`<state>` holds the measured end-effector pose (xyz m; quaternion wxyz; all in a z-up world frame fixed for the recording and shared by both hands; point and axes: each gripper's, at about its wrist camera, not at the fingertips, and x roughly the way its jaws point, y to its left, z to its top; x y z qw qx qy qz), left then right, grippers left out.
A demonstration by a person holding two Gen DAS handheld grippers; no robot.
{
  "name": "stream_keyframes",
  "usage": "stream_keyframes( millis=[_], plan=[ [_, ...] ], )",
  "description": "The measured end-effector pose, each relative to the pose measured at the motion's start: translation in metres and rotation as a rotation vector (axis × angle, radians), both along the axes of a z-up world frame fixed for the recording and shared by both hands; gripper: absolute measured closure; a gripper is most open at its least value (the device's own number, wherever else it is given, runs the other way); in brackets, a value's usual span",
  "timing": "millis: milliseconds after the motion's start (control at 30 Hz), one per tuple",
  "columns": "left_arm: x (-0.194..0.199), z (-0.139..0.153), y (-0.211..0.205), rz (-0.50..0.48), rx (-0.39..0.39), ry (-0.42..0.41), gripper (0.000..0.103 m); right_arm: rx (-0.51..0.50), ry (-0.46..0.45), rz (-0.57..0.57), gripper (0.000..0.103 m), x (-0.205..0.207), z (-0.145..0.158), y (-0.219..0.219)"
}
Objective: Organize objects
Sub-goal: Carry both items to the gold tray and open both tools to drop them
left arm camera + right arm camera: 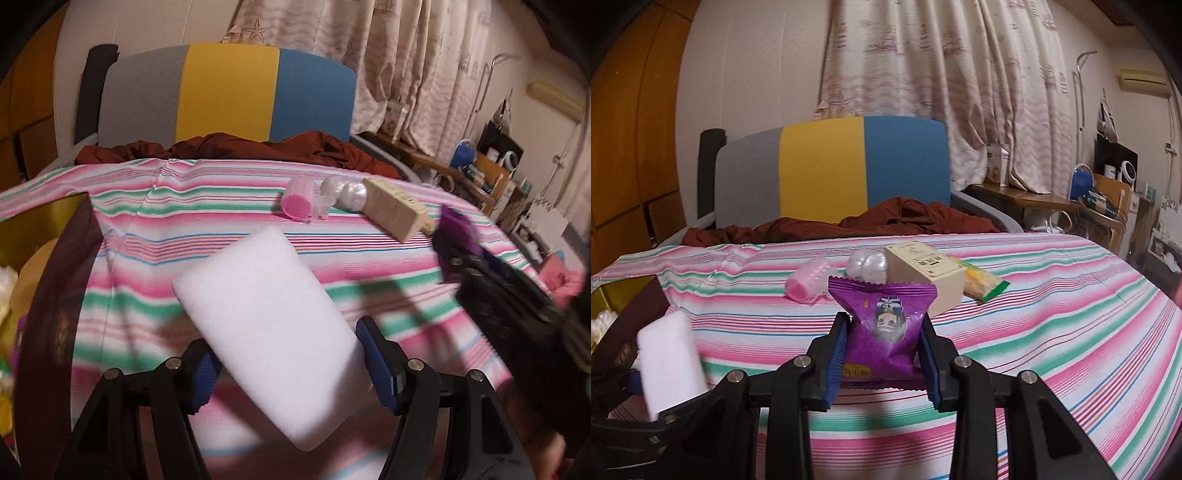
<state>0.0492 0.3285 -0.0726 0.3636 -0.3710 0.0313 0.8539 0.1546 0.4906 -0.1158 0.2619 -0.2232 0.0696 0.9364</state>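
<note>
While tools grip, pink roller (803,282), cream box (925,275) beyond.

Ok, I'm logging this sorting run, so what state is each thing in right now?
White sponge block: held between the left gripper fingers, off the cloth, tilted.
Purple snack packet: clamped upright in the right gripper.
Pink roller: lying on its side on the striped cloth.
Cream box: lying on the cloth, closed.
Green-tipped wrapper: lying flat beside the box.
Pearly white bag: resting against the box.

Matt foam block (271,317), glossy purple foil packet (886,332).
</note>
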Motion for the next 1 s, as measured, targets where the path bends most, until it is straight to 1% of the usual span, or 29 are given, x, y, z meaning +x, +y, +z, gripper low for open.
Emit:
stream_keyframes(
  millis=[67,167,233,400,600,767,900,1000],
  plan=[
    [0.008,0.005,-0.007,-0.019,0.01,-0.003,0.034,-0.001,-0.003,0.003,0.067,-0.001,-0.001,0.0],
    [0.02,0.017,-0.019,-0.047,0.02,0.025,0.034,-0.005,-0.01,-0.001,0.067,-0.001,-0.002,0.001],
    [0.025,0.026,-0.029,-0.059,0.041,0.039,0.034,-0.004,-0.014,-0.004,0.067,-0.002,-0.003,0.0],
    [0.025,0.041,-0.054,-0.041,0.072,0.041,0.034,0.007,-0.037,0.021,0.067,-0.005,-0.002,-0.009],
    [0.009,0.06,-0.097,0.035,0.115,0.031,0.034,-0.026,-0.066,0.111,0.067,-0.007,-0.003,-0.028],
    [-0.016,0.078,-0.144,0.131,0.162,0.047,0.032,-0.083,-0.043,0.164,0.067,-0.007,0.002,-0.048],
    [-0.043,0.079,-0.181,0.212,0.158,0.049,0.032,-0.14,-0.015,0.201,0.067,-0.009,0.009,-0.066],
    [-0.063,0.071,-0.206,0.251,0.138,0.016,0.032,-0.169,0.008,0.232,0.067,-0.012,0.017,-0.081]
  ],
)
